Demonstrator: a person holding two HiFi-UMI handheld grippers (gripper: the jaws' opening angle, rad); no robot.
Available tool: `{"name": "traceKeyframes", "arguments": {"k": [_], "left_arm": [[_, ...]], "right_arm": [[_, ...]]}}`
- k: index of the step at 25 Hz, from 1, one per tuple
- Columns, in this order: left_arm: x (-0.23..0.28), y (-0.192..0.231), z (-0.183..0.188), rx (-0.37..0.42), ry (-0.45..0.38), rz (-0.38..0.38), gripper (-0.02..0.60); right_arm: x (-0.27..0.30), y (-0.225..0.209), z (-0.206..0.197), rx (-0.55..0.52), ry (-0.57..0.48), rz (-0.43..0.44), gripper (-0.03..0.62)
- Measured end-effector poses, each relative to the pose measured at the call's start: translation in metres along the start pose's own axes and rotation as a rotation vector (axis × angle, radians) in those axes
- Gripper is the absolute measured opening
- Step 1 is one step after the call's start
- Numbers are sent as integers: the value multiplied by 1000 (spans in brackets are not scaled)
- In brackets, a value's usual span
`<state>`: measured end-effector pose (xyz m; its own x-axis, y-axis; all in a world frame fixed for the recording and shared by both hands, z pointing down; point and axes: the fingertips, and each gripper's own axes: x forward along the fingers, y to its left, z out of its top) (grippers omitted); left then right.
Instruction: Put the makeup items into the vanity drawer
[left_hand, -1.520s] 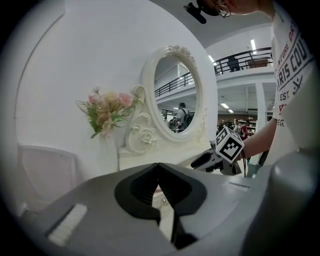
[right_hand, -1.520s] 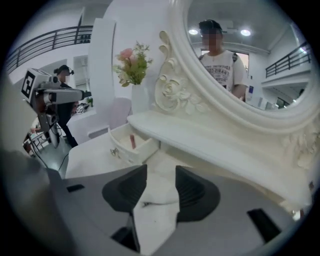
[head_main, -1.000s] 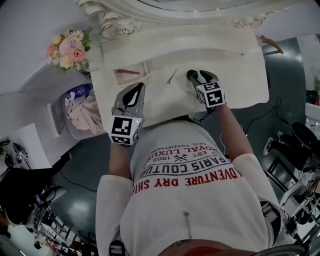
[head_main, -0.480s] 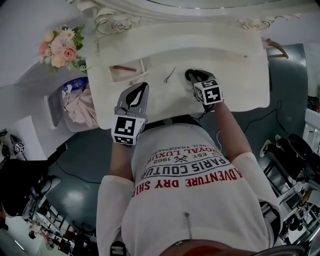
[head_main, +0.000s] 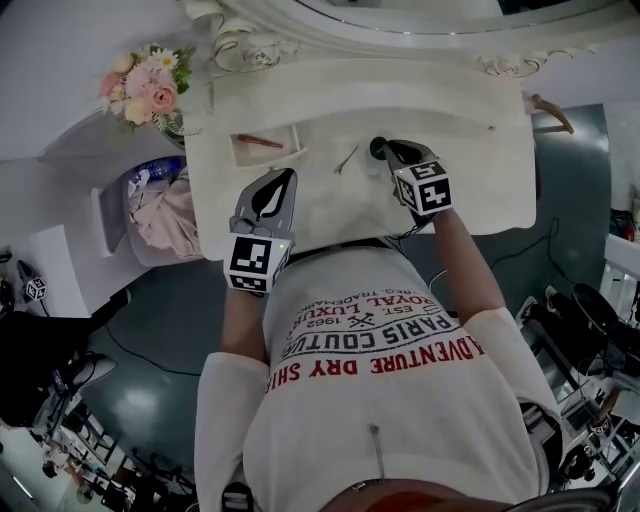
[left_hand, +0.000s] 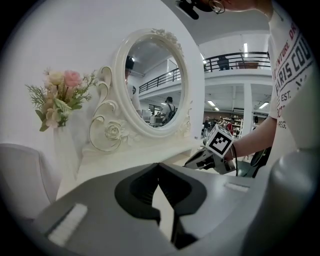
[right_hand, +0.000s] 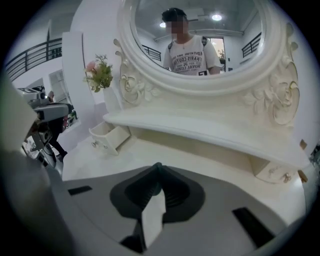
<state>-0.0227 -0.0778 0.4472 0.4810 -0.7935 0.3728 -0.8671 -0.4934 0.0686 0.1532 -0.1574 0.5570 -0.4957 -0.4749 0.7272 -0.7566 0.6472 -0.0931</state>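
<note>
The white vanity top (head_main: 470, 150) has a small drawer (head_main: 262, 148) open at its back left, with a reddish stick (head_main: 260, 141) lying in it. A thin dark stick (head_main: 345, 158) lies on the top between the grippers. My right gripper (head_main: 385, 150) reaches over the top; its jaws are closing on a small dark makeup item (head_main: 377, 147) at their tips. In the right gripper view the tips (right_hand: 157, 167) almost meet, and the open drawer (right_hand: 107, 135) lies ahead to the left. My left gripper (head_main: 286, 174) hovers shut and empty near the front edge, tips (left_hand: 159, 170) together.
An oval mirror (right_hand: 200, 35) in a carved white frame rises behind the top. A vase of pink flowers (head_main: 140, 95) stands at the left. A second small drawer (right_hand: 272, 172) sits shut at the right. A bin with pink cloth (head_main: 165, 225) stands on the floor, left of the vanity.
The right gripper's jaws have come together around the dark item at their tips. Both grippers have stayed in nearly the same spots.
</note>
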Motion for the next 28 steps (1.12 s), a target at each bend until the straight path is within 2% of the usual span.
{"name": "traceKeyframes", "arguments": {"k": [7, 11, 21, 26, 28], "left_arm": [[-43, 41, 7, -12, -49, 101, 11], [-75, 67, 2, -30, -66, 172, 11], [-145, 117, -22, -78, -67, 342, 11], [-165, 130, -32, -94, -62, 364, 11], [-166, 134, -33, -94, -63, 352, 11]], "right_arm": [[8, 60, 79, -132, -126, 71, 32], [24, 108, 106, -227, -149, 134, 32], [79, 194, 131, -364, -138, 251, 32], [95, 221, 123, -361, -79, 276, 36], [96, 222, 120, -342, -62, 263, 70]]}}
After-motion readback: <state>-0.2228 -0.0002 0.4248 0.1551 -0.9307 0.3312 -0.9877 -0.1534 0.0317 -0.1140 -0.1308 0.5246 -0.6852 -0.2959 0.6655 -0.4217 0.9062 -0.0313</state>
